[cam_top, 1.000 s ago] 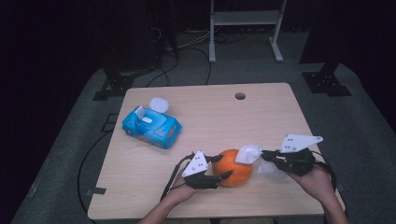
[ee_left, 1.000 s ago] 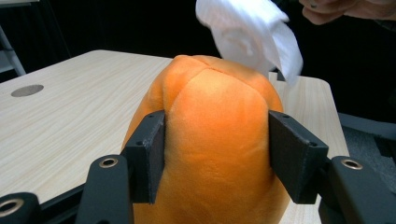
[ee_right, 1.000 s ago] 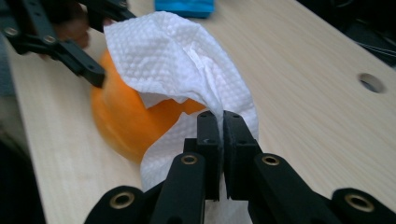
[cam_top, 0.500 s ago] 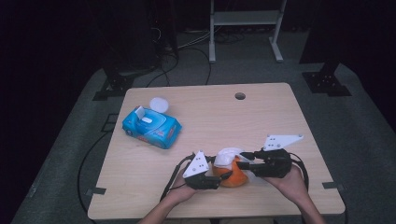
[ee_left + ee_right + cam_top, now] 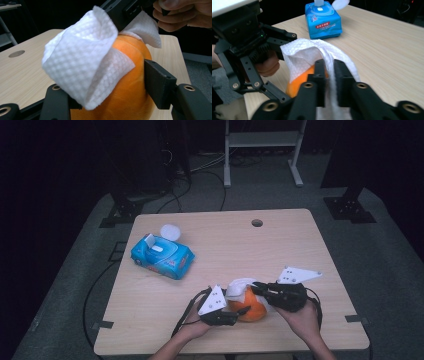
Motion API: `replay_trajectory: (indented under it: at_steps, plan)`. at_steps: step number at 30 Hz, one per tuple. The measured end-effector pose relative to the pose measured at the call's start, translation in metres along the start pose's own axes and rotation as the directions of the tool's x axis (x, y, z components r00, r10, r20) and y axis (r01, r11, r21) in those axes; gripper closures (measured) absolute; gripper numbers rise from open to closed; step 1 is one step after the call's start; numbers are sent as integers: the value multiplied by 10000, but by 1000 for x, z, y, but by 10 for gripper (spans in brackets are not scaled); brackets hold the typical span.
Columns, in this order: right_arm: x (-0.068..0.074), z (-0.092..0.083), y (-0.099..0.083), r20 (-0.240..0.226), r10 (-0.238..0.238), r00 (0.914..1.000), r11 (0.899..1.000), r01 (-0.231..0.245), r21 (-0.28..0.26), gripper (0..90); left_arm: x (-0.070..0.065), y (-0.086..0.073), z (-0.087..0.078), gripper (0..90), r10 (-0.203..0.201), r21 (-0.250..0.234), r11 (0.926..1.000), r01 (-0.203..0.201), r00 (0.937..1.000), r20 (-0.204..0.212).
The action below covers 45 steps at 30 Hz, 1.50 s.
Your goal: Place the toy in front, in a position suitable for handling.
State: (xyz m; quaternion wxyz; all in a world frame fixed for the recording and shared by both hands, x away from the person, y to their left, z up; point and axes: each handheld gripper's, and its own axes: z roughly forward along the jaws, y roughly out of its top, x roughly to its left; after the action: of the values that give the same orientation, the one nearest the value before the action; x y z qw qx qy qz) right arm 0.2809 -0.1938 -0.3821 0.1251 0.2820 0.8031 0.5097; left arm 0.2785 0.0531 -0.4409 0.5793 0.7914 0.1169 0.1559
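From above, your left tongs (image 5: 239,311) clamp the orange (image 5: 250,306) near the bench (image 5: 280,245) front edge. Through the left camera, a white wipe (image 5: 82,65) drapes it. Through the right, your right tongs (image 5: 329,72), just closing, pinch that wipe.

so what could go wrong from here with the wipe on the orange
1. The right gripper pinches only a thin fold of the white wipe; a hard rub could tear it or pull it free.
2. The left gripper clamps the orange on its rounded sides, so pressure from above might make it slip or roll out.
3. The wipe's loose flap hangs over one left jaw and may snag there.
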Motion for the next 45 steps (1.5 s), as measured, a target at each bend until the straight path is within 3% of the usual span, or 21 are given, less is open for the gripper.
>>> replay_trajectory:
  at_steps: [4,9,11,15,17,19,23,25,30,37,45]
  plan:
    - [-7,-8,-2,-209,-146,9997,9998,148,103,856,1,0,0,400,-161,-49,9999,161,9998,-100]
    - [-19,-19,-8,138,-19,9999,9992,14,398,862,5,0,-2,420,-510,-118,9986,508,9986,-166]
    - [-18,-21,-7,-154,187,9997,9998,-187,30,862,4,0,-1,424,-541,-152,9984,539,9985,-117]
    - [-2,-12,1,-1009,-139,9948,9990,95,-439,861,1,2,1,426,-368,-159,9992,365,9992,-161]
    - [2,-5,1,-946,-333,9950,9992,309,-264,862,1,1,-1,430,-445,-165,9989,442,9988,-210]
    - [-4,-3,-4,-916,-131,9957,9998,114,-181,862,3,1,-3,437,-482,-184,9987,477,9985,-266]
    - [-16,-12,-8,-287,21,9996,10000,-23,-95,863,3,2,-2,439,-579,-275,9980,571,9979,-279]
    - [-16,-15,-7,-192,2,9998,9999,-4,-119,864,3,3,-3,441,-586,-292,9979,577,9978,-306]
    - [-6,-14,-1,-704,-240,9972,9988,210,-433,862,1,7,-5,447,-402,-320,9987,389,9984,-386]
    - [-26,-25,-9,-438,-94,9990,10000,94,4,864,6,6,-11,454,-533,-375,9980,515,9974,-494]
    - [-40,-38,-13,-69,-395,9992,9978,398,536,865,11,8,-18,453,-515,-507,9976,480,9962,-699]
